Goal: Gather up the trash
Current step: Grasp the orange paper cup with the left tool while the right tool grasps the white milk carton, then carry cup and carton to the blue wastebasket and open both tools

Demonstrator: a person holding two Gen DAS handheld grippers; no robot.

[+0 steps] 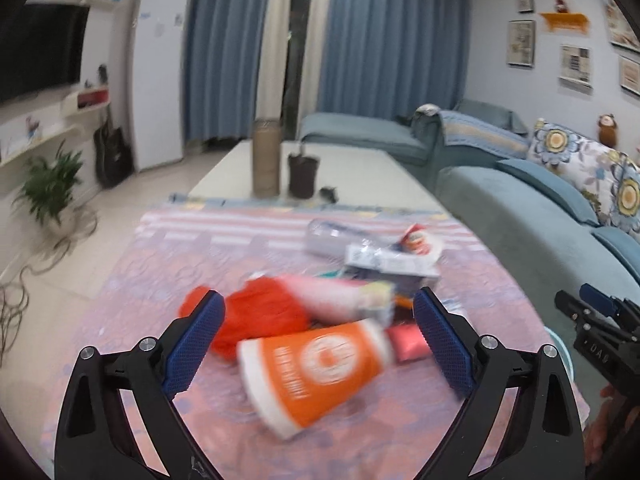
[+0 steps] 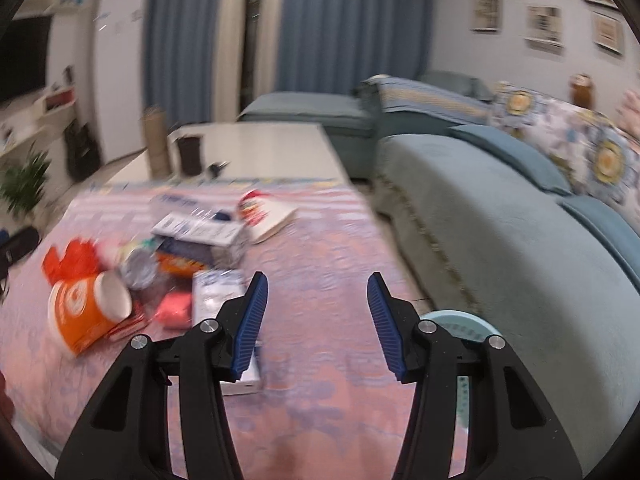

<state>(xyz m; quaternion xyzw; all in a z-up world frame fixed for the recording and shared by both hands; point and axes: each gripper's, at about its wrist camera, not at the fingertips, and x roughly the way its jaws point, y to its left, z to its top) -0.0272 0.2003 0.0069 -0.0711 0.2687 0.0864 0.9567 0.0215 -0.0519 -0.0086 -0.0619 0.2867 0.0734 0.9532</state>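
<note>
A heap of trash lies on the pink cloth of the table. An orange paper cup lies on its side, nearest my left gripper, which is open and empty just above it. Behind it are a red plastic bag, a pink wrapper, a clear bottle and cartons. In the right wrist view the orange cup and heap lie left. My right gripper is open and empty over bare cloth, with a white carton by its left finger.
A pale green bin stands between the table and the blue sofa on the right. A brown tube and a dark pot stand on the white table beyond. The right gripper shows at the left view's edge.
</note>
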